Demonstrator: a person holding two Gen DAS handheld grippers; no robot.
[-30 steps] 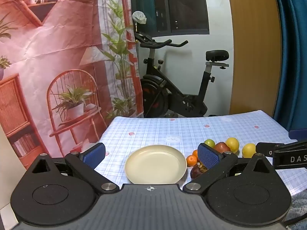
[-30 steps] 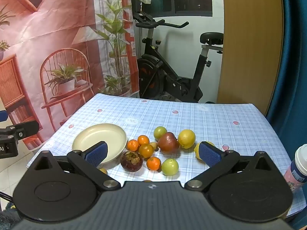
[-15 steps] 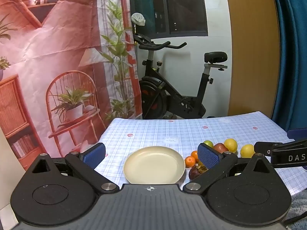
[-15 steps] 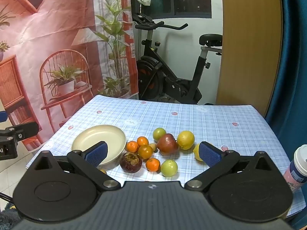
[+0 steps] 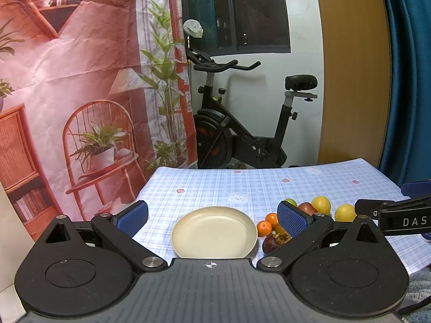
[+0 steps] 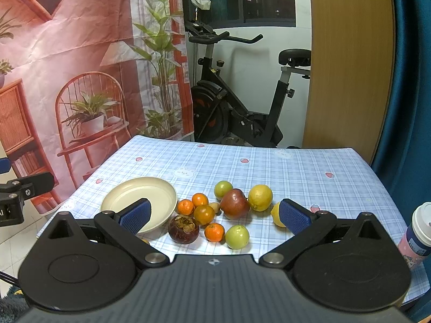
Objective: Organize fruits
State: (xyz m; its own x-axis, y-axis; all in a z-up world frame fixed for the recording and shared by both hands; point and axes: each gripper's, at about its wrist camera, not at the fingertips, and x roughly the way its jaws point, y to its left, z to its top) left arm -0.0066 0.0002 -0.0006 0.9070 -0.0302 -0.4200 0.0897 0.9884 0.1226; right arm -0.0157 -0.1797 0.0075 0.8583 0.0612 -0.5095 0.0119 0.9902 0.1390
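On the table, fruit lies right of an empty plate; left gripper and right gripper hover near, jaws apart.

On the desk, a lemon sits half hidden behind the right tool's blue pad, a small yellow fruit barely peeks past its left finger, and a paper cup is cut off by the right edge.
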